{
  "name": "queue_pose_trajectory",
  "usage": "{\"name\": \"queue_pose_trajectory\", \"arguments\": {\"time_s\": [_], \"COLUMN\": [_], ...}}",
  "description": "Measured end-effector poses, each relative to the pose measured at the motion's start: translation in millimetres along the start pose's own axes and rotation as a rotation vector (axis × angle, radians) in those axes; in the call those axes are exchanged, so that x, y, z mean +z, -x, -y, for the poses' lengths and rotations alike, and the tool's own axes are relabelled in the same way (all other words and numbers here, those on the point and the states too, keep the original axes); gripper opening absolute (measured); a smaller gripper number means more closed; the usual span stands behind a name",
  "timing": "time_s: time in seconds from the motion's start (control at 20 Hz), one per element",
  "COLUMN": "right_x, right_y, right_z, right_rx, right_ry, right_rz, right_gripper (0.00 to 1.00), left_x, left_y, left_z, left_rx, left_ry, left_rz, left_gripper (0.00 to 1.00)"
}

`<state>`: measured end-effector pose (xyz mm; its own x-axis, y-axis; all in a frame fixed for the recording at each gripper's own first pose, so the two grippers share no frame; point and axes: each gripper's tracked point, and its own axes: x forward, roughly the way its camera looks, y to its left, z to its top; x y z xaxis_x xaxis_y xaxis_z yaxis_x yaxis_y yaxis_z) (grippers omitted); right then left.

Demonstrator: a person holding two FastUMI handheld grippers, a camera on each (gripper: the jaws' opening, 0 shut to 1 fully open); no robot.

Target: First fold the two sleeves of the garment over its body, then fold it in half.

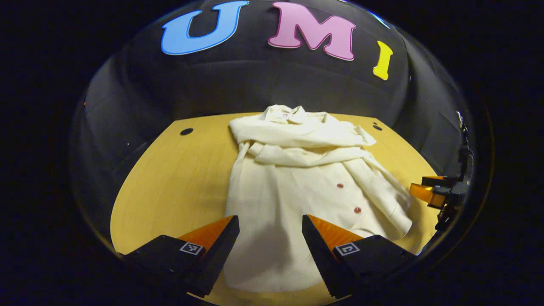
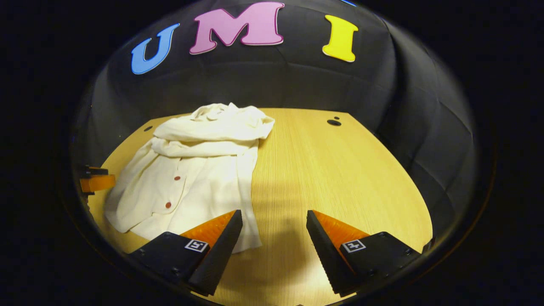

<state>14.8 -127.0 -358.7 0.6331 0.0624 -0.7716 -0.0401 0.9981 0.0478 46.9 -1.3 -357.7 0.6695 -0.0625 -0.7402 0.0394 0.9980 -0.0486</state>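
A cream garment (image 1: 293, 187) with dark red buttons (image 1: 340, 185) lies flat on the wooden table (image 1: 178, 178), collar at the far end. Both sleeves (image 1: 306, 142) are laid across its chest in rumpled bands. My left gripper (image 1: 270, 219) hovers open over the garment's near hem, with cloth showing between its fingers and nothing held. In the right gripper view the garment (image 2: 187, 170) lies to the left, and my right gripper (image 2: 274, 212) stands open over bare table (image 2: 340, 178) just beside the hem's corner. The right gripper (image 1: 442, 191) also appears at the far right of the left gripper view.
Small dark holes (image 1: 186, 131) (image 2: 334, 122) mark the table's far corners. The booth's black cloth wall (image 2: 297, 80) rises right behind the table. Bare wood stretches left of the garment in the left gripper view and right of it in the right gripper view.
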Motion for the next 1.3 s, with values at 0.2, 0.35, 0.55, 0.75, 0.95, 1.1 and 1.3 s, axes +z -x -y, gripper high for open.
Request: {"name": "queue_pose_trajectory", "arguments": {"time_s": [0.2, 0.35, 0.55, 0.75, 0.95, 1.1, 1.3], "right_x": [-22, -28, -31, -30, -27, -22, 34], "right_y": [0, -3, -6, -6, -9, -5, 5], "right_z": [-17, -27, -33, -42, -47, -50, -49], "right_rx": [0.038, 0.044, 0.039, 0.05, 0.042, 0.046, 0.041], "right_ry": [-0.033, -0.016, -0.008, 0.003, -0.001, -0.016, -0.044], "right_rz": [-0.066, -0.082, -0.097, -0.095, -0.092, -0.086, 0.023], "right_gripper": [0.98, 0.96, 0.82, 0.45, 0.11, 0.07, 0.07], "left_x": [-58, -71, -77, -74, -67, -52, 16], "left_y": [11, 7, 5, 3, 1, 8, 20], "left_z": [-25, -29, -12, 8, 22, 26, 36], "left_rx": [0.033, 0.048, 0.03, -0.009, -0.09, -0.118, -0.153], "left_ry": [0.106, 0.099, 0.018, 0.023, 0.07, 0.049, 0.007], "left_rz": [-0.106, -0.122, -0.157, -0.168, -0.165, -0.14, -0.021], "left_gripper": [0.96, 0.89, 0.8, 0.28, 0.07, 0.07, 0.06]}}
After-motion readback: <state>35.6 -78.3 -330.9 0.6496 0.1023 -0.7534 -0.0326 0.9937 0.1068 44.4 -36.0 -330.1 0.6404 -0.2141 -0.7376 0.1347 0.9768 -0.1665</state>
